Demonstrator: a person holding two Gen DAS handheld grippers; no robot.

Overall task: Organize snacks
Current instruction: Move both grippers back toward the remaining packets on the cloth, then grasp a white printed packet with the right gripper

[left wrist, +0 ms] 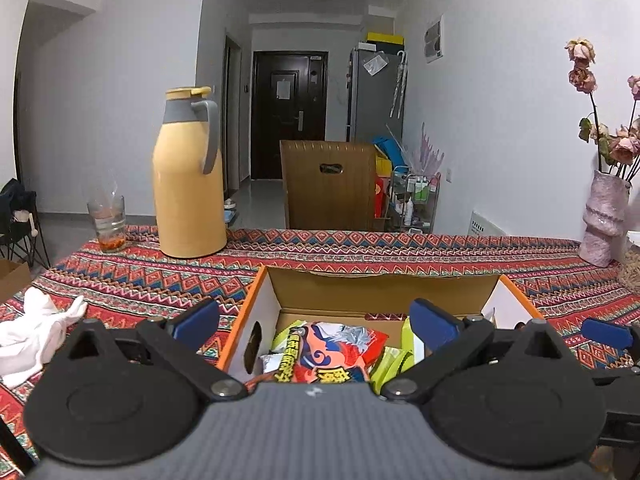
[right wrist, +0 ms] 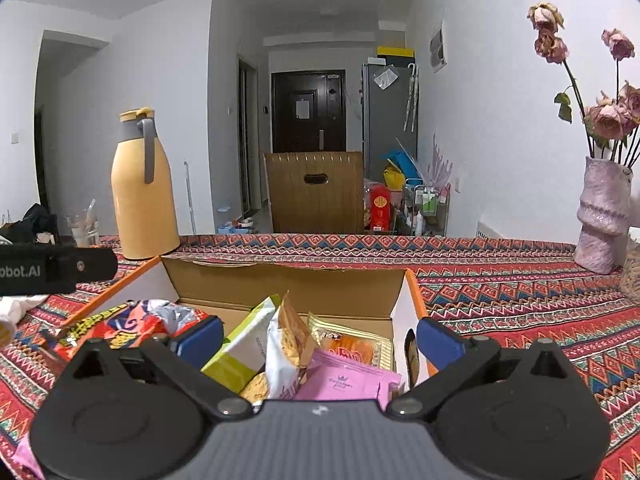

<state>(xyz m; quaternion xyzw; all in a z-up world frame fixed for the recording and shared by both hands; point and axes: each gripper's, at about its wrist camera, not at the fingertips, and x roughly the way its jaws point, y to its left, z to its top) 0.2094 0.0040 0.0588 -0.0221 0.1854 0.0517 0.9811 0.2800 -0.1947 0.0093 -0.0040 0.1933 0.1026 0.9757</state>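
An open cardboard box [left wrist: 384, 286] with orange edges stands on the patterned tablecloth; it also shows in the right wrist view [right wrist: 280, 280]. It holds several snack packets: a red-orange one [left wrist: 332, 354] [right wrist: 132, 322], yellow-green ones [left wrist: 390, 362] [right wrist: 244, 344], a white cracker pack [right wrist: 282, 354], an orange one [right wrist: 352, 344] and a pink one [right wrist: 346, 380]. My left gripper [left wrist: 316, 322] is open and empty above the box's left half. My right gripper [right wrist: 320, 340] is open and empty above the right half, one finger either side of the right wall.
A yellow thermos jug [left wrist: 188, 184] and a glass [left wrist: 107, 220] stand at the table's far left. A white cloth [left wrist: 36, 332] lies at left. A pink vase with dried roses [left wrist: 604, 220] stands far right. A brown chair back [left wrist: 330, 184] rises behind the table.
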